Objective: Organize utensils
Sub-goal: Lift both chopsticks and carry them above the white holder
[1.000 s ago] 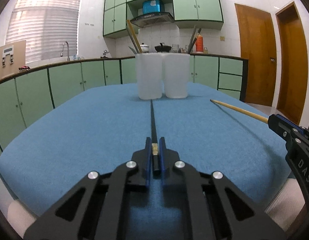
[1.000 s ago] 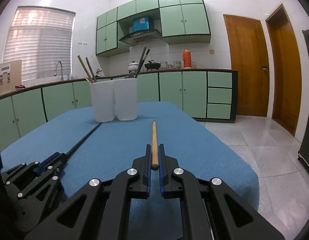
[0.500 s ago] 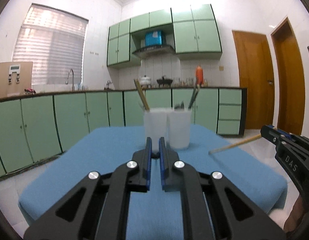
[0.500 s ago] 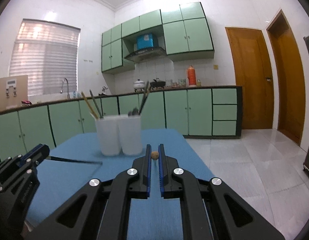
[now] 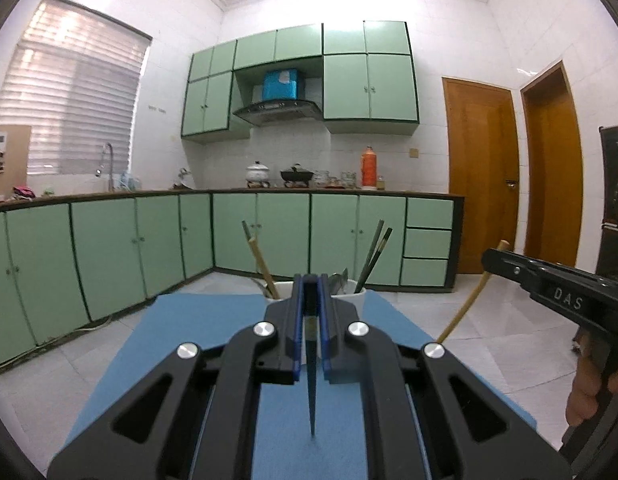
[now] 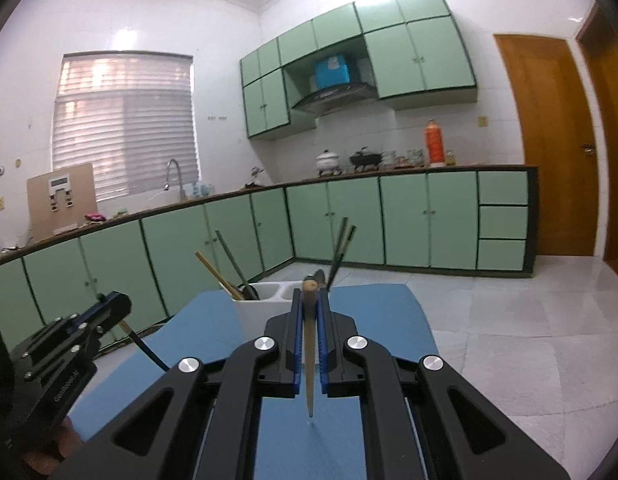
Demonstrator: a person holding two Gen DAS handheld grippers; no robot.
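My left gripper [image 5: 310, 280] is shut on a black chopstick [image 5: 311, 384] that hangs tip-down over the blue table [image 5: 181, 344]. My right gripper [image 6: 309, 296] is shut on a wooden chopstick [image 6: 309, 360], also held upright with its tip down. Each gripper shows in the other's view: the right one [image 5: 489, 258] with its wooden chopstick [image 5: 465, 308], the left one [image 6: 117, 308] with its black chopstick [image 6: 147, 350]. Two white utensil cups [image 6: 265, 296] stand at the table's far end, holding several chopsticks and spoons. In the left wrist view the cups [image 5: 353, 300] are partly hidden behind my fingers.
The blue table [image 6: 373, 312] stands on a tiled floor [image 6: 509, 320]. Green cabinets [image 5: 109, 256] run along the far wall and the left. Wooden doors [image 5: 481, 176] are at the right.
Both grippers have lifted their chopsticks off the table and turned them from lying level to hanging tip-down. The cups now sit low behind the fingers.
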